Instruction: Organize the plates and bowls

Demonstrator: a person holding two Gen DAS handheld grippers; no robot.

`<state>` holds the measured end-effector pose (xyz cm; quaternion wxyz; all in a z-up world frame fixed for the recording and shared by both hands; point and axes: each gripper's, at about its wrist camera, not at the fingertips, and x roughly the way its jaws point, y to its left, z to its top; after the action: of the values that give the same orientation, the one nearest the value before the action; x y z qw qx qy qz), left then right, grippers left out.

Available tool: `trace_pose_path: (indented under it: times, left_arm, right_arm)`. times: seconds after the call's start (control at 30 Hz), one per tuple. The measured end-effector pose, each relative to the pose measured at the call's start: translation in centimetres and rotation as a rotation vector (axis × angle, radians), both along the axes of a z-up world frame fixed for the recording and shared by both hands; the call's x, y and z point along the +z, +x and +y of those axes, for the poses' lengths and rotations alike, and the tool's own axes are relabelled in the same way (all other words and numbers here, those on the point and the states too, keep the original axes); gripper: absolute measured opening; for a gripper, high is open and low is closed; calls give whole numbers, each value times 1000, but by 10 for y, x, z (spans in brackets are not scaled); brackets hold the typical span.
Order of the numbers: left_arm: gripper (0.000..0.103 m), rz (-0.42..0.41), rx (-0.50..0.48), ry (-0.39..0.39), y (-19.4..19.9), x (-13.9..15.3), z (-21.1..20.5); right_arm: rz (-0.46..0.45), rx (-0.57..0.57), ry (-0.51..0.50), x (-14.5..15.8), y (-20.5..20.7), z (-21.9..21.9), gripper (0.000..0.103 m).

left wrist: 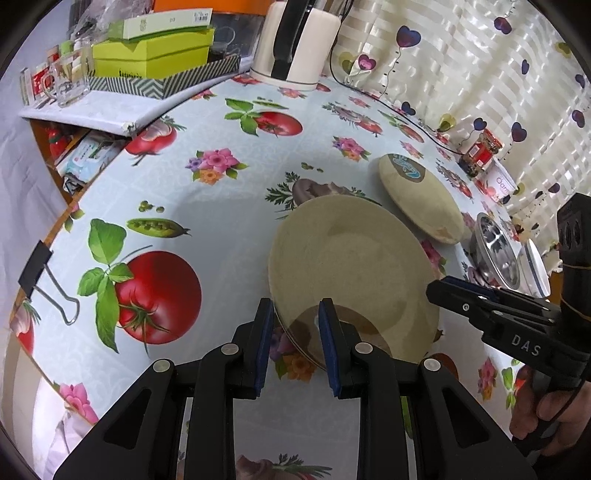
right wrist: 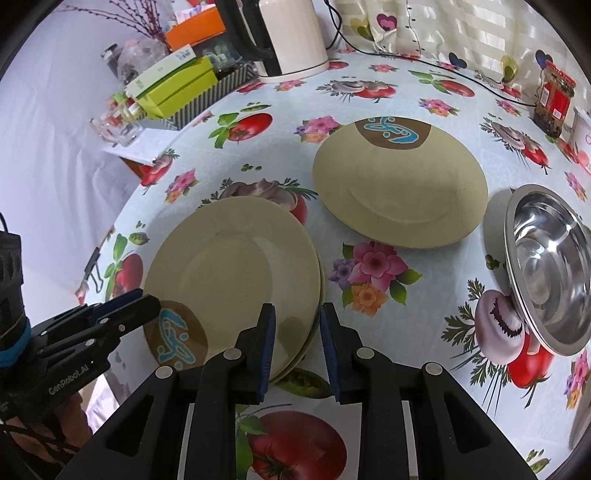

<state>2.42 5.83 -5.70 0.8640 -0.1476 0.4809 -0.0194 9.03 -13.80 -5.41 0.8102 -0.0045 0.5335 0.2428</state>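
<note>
- The left gripper (left wrist: 295,314) has its jaws parted around the near rim of the plate stack (left wrist: 351,273); a gap shows between the pads and the rim, so it is not clamping.
- The right gripper (right wrist: 297,317) is also parted, with nothing between its fingers; it hangs just above the stack's (right wrist: 236,273) right edge, near the table's front edge.
- The stack is two beige plates, the top one shifted a little off the lower one, with a brown and blue mark on its near rim.
- A third plate (right wrist: 399,184) with the same mark lies alone farther in, apart from the stack.
- A steel bowl (right wrist: 546,266) stands right of this plate, near the table's right edge; it looks tilted.
- A white bowl (left wrist: 535,266) sits just behind the steel one.
- A binder clip (left wrist: 40,273) grips the tablecloth (left wrist: 221,206) at the left edge.
- At the far edge stand a kettle (right wrist: 291,33), green boxes (right wrist: 177,85) and a jar (right wrist: 554,99).
</note>
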Motion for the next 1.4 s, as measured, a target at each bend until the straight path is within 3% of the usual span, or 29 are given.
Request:
trace_pose_path:
  times: [0.3, 0.77, 1.4]
  left_arm:
    - [26, -51, -12, 8, -13, 26, -9]
    - [26, -116, -128, -2, -19, 60, -48]
    - [26, -114, -169, -48, 18, 64, -64]
  right_arm:
    - [-42, -6, 52, 21, -20, -14, 32]
    - [-129, -31, 136, 55, -64, -46, 44]
    - [-102, -72, 94, 62, -49, -67, 48]
